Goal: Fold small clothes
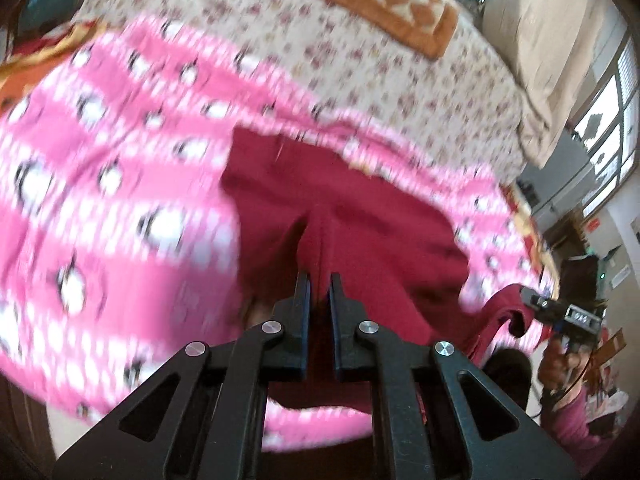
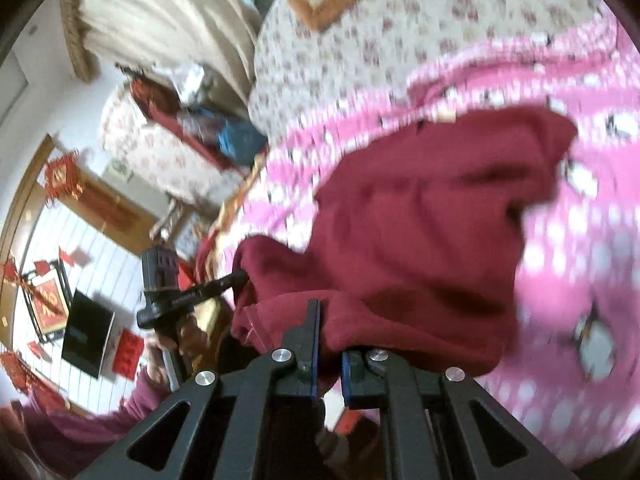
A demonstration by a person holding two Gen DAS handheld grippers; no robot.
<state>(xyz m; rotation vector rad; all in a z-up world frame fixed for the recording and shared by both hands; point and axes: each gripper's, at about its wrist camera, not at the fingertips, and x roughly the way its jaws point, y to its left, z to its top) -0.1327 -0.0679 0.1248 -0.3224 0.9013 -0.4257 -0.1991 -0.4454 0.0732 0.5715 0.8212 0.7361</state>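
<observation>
Pink penguin blanket (image 1: pixel 120 168) over floral bedspread (image 1: pixel 360 64), beige curtains (image 2: pixel 168 12) beyond.

ahead of our grippers lies a bed in a floral sheet (image 1: pixel 360 68) with an orange checked cushion (image 1: pixel 384 0); beige curtains (image 2: pixel 160 12) hang beyond. to our left, red paper decorations (image 2: pixel 60 176) dot the white wall; a bright window (image 1: pixel 612 120) to our right.

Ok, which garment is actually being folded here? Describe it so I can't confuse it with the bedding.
Start at the floral sheet covering the bed, then the pink penguin-print blanket lying over it. On that blanket is the dark red garment, plain and unpatterned, pinched at its near edge by both the left gripper and right gripper.
</observation>
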